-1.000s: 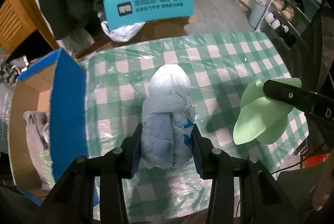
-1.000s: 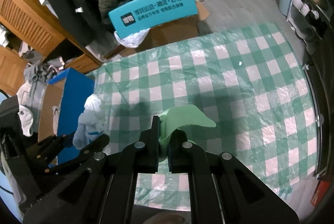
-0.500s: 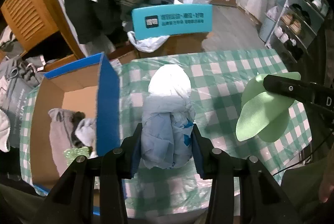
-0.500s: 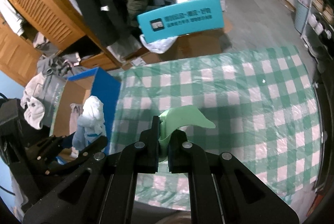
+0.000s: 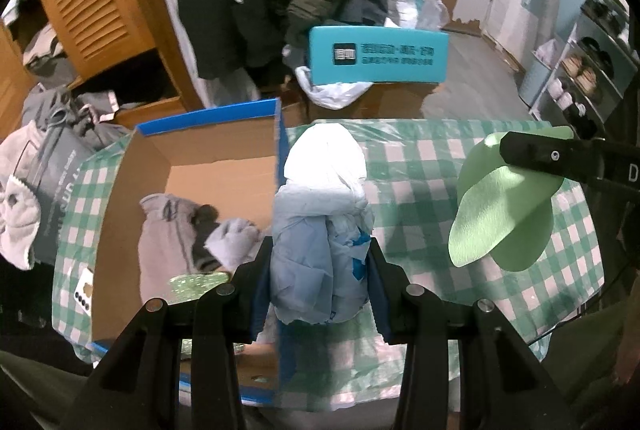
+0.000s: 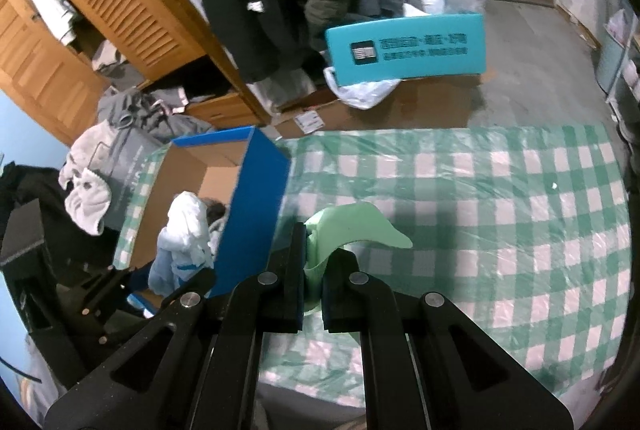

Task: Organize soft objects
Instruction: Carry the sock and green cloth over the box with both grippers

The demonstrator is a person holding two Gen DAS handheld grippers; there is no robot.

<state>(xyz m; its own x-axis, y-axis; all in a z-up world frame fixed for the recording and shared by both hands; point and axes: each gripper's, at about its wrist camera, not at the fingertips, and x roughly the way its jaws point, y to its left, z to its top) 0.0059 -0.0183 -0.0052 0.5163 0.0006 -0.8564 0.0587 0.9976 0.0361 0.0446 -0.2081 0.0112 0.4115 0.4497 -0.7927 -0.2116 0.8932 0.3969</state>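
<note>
Over the right edge of the cardboard box, a pale blue cloth bundle sits clamped in the left gripper. Right gripper is pinching a green felt leaf above the checkered tablecloth. Grey clothes lie in the box.

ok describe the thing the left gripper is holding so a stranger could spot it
Start at the green checked table, then the open cardboard box with blue walls at its left end. Beside that box's right wall, the left gripper clamps a pale blue and white cloth bundle, unlike the grey clothes inside.
</note>
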